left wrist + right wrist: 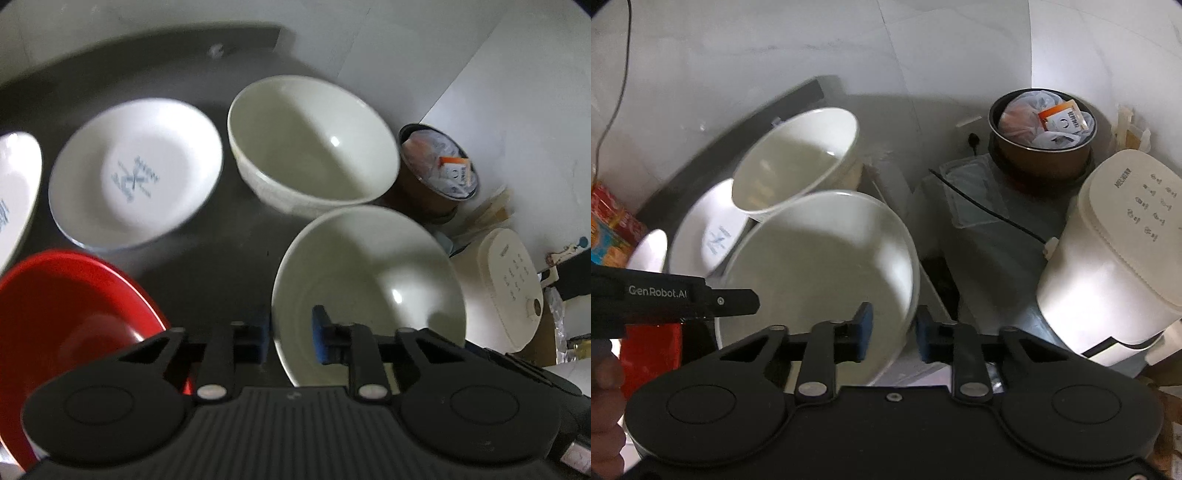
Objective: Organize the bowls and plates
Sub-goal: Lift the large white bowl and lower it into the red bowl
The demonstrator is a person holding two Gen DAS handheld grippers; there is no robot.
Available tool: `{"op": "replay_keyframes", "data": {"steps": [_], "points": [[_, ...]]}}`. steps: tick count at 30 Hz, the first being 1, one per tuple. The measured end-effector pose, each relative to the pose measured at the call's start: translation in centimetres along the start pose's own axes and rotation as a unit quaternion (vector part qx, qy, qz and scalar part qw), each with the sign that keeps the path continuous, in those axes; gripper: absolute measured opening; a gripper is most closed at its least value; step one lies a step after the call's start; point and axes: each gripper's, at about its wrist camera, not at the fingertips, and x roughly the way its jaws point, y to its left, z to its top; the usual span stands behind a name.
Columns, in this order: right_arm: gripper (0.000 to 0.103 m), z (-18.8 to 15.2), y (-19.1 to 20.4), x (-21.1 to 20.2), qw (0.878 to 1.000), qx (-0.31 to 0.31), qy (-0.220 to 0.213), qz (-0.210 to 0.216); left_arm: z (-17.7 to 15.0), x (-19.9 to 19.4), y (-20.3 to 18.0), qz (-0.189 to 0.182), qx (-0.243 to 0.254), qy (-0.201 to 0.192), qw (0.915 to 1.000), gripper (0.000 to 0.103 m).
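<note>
Home kitchen: bowls (314, 144) and plates (136, 173) on dark counter (221, 258); rice cooker (1115, 251) at 3 o'clock, tiled wall (738, 55) behind.

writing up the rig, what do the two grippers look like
Both the left gripper and the right gripper are matte black plastic with ribbed bodies, round side discs, silver pivot pins and blue pads on the jaws. White "GenRobot.AI" lettering runs along the left one's side.

Black ribbed left tool (290, 339), blue pads (320, 338), silver pivot screws (210, 392), "GenRobot.AI" lettering (657, 291)
</note>
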Motion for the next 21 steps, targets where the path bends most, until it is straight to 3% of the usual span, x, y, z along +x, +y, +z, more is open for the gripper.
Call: {"op": "replay_keyframes", "data": {"steps": [4, 10, 21], "points": [[0.013, -0.2, 0.2, -0.3, 1.000, -0.009, -0.009, -0.017, -0.1, 0.6, 0.1, 0.010, -0.009, -0.005, 0.9999, 0.011], [0.013, -0.1, 0.2, -2.1, 0.999, -0.025, -0.029, -0.007, -0.9, -0.7, 0.2, 0.001, -0.021, -0.001, 0.9998, 0.011], [0.013, -0.2, 2.9, -5.9, 0.997, -0.044, -0.065, 0.012, -1.2, -6.0, 1.5, -0.010, -0.034, -0.054, 0.9979, 0.011]]}}
